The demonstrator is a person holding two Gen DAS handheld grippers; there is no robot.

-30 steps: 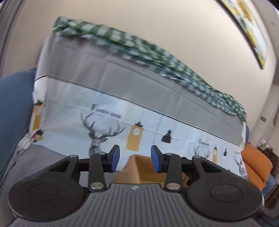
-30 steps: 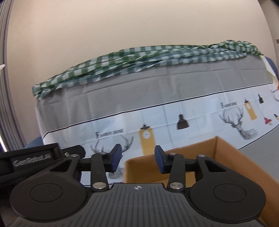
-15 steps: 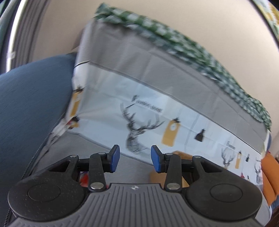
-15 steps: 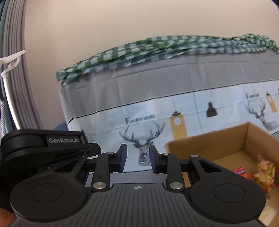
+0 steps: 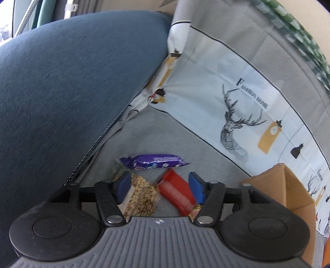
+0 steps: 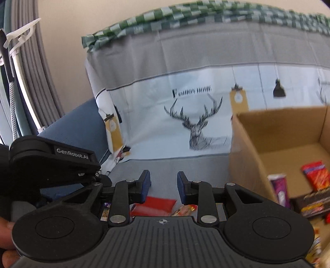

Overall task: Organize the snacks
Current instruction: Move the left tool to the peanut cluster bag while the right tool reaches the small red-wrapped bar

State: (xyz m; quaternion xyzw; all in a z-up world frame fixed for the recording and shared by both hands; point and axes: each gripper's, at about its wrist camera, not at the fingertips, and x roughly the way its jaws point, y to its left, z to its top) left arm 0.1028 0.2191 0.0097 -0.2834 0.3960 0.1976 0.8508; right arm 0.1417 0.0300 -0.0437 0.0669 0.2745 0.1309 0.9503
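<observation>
Several snacks lie on the grey sofa seat cover [image 5: 156, 132]: a purple wrapped bar [image 5: 153, 161], a clear-wrapped grain bar [image 5: 142, 195] and a red packet [image 5: 177, 193]. My left gripper [image 5: 160, 185] hovers over the grain bar and red packet, its jaws opening and its pads touching nothing. In the right wrist view my right gripper [image 6: 164, 184] has a narrow gap with nothing in it, above the same red packet [image 6: 153, 203]. The cardboard box [image 6: 278, 132] to its right holds several snack packs, among them a purple one [image 6: 280, 189] and a red one [image 6: 315, 175].
A blue sofa armrest [image 5: 61, 82] rises at the left. The deer-print cover [image 6: 196, 123] drapes the backrest, with a green checked cloth [image 6: 185, 18] along the top. The other tool's black body [image 6: 51, 160] sits close at the left, a fingertip [image 6: 6, 226] below it.
Both cameras have tipped downward and moved in, bringing the loose snacks and the box contents into view. The left jaws have spread wider. The right jaws have drawn slightly closer.
</observation>
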